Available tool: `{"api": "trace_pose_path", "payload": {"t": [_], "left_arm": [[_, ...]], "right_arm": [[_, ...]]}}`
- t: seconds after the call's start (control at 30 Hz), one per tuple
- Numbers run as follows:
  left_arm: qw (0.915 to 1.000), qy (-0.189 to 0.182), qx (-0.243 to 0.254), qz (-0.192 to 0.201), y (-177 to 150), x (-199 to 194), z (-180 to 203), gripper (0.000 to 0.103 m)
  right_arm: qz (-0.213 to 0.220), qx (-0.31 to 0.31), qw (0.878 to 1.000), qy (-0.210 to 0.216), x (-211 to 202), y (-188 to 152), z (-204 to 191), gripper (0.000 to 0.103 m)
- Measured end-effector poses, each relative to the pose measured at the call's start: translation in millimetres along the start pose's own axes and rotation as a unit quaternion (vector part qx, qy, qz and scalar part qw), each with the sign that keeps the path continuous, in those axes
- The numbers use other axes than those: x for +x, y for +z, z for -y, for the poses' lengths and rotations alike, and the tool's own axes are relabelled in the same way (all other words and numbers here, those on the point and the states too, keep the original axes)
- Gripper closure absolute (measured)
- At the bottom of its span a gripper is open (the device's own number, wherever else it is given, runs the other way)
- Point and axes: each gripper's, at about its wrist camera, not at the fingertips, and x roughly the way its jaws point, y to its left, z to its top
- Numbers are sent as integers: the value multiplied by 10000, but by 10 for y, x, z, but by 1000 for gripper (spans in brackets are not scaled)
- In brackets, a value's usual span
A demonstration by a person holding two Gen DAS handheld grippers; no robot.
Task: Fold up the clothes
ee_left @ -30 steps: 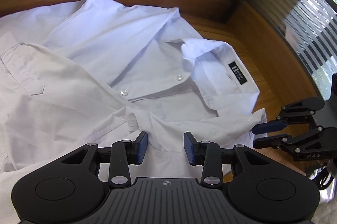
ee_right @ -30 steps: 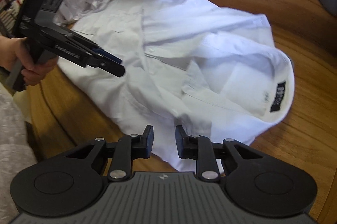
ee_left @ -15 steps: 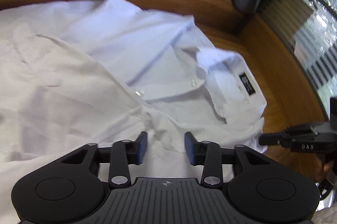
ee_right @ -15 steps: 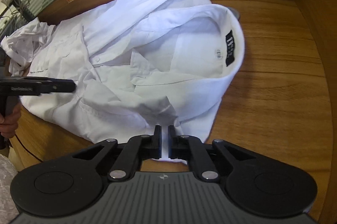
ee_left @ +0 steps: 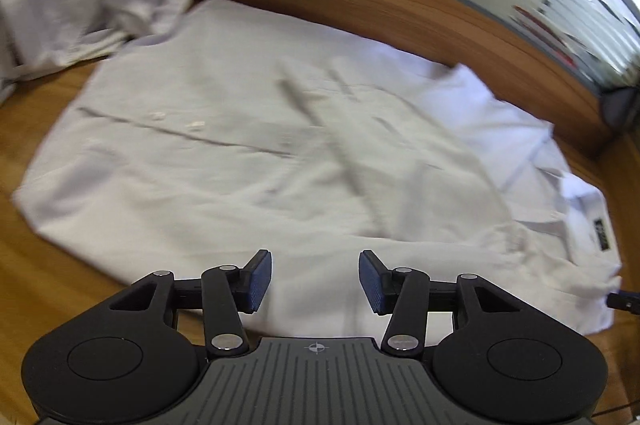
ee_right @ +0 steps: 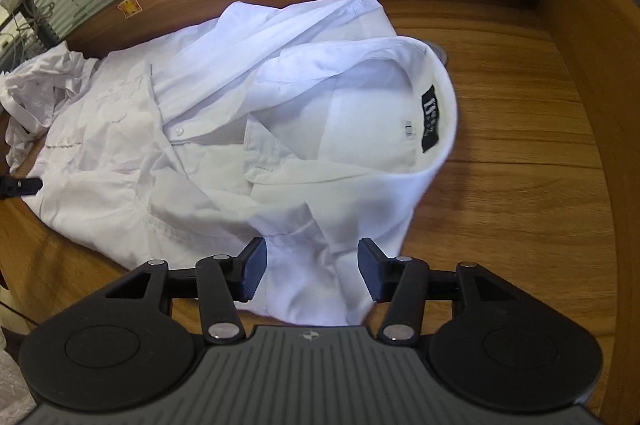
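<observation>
White cotton fills the left wrist view: a rumpled white button-up shirt lies spread on the brown wooden bench, blurred, with a crumpled heap of white cloth at its far left corner. The left gripper hangs over the near hem, its jaws just opened wider, nothing between the blue pads. In the right wrist view the shirt's collar end shows a black neck label. The right gripper has just opened wide above the near shirt edge, its pads clear of the cloth.
</observation>
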Motion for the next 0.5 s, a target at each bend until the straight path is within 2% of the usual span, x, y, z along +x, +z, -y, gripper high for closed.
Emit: {"api": "trace_pose_path", "payload": {"t": [0.13,0.3,0.4,0.5], "left_arm": [[9994,321,-83,-18,-2,-20,-362,50],[9969,764,-169,-3,96,28,-695,50],[9969,774,-162,51,197,7,-830,48],[9977,656,123,86,296,-23,-832,44]], "right_arm": [[-18,211,9997,-145,66,42,-28,47],[-376,134,9900,-1352,246,35,-207,48],[-278,35,9831,-1809,211,30,-375,48],[28,-88,9785,-2061,28,32,-603,48]]}}
